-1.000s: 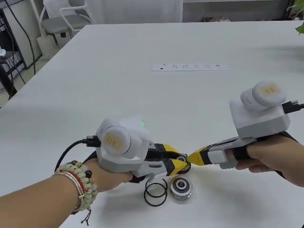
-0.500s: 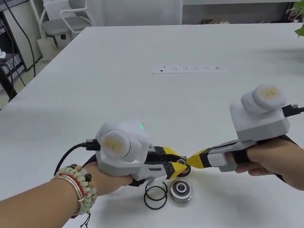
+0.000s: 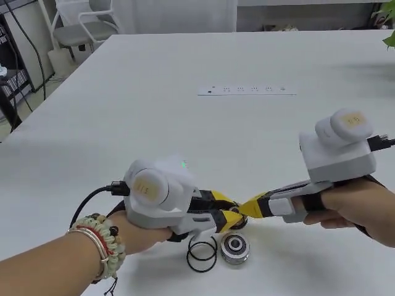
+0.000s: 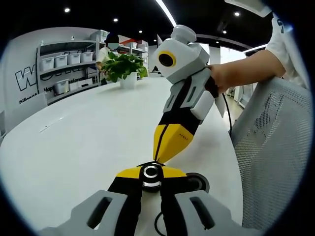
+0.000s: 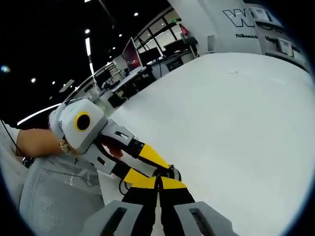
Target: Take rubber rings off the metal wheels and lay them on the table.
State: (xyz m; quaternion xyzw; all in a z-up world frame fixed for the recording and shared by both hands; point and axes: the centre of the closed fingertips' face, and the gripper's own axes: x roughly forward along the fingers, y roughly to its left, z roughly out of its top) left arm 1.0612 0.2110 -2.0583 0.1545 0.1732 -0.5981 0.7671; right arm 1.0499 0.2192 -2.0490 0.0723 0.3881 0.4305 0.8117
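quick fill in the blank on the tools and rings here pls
1. The left tool is shut on a small metal ___.
2. ___ black rubber rings lie on the table.
3. In the head view, a loose wheel lies just to the ___ of those rings.

Missing words: wheel; two; right

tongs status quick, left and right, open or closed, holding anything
left tongs: closed on a metal wheel.
right tongs: closed, tips against that wheel; what they pinch cannot be told.
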